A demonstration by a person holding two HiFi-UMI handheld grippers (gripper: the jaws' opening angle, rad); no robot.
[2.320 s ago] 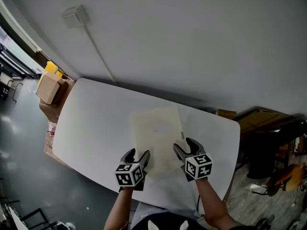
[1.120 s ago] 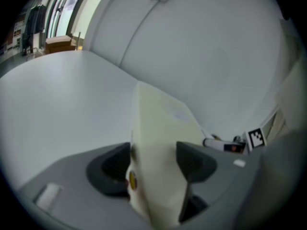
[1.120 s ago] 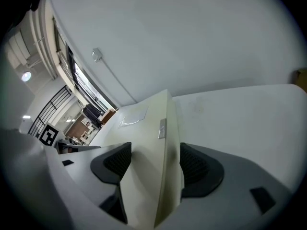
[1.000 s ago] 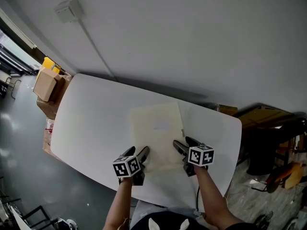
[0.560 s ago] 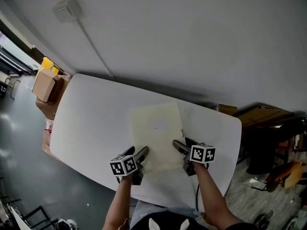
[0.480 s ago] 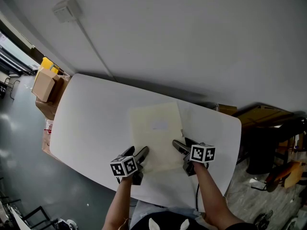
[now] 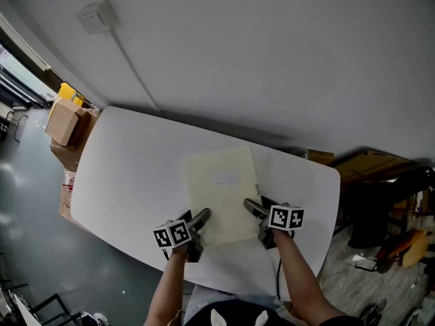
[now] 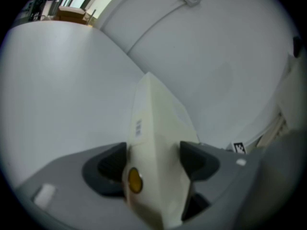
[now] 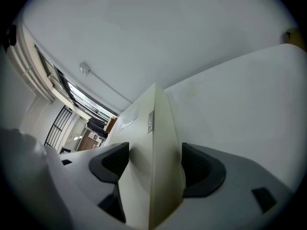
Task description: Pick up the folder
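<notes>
Cream folder point(image 7: 221, 192) flat on white desk point(image 7: 129, 168), left gripper point(image 7: 193, 217) and right gripper point(image 7: 260, 205) at its near corners, both sets of fingers just opened wide, folder edge between them, unclamped.

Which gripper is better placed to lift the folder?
Right, narrowly. The right gripper straddles the folder farther up its side edge. The left gripper sits at the near corner, where a lift would likely sag more. Both have just been opening their jaws, with the folder between them.
</notes>
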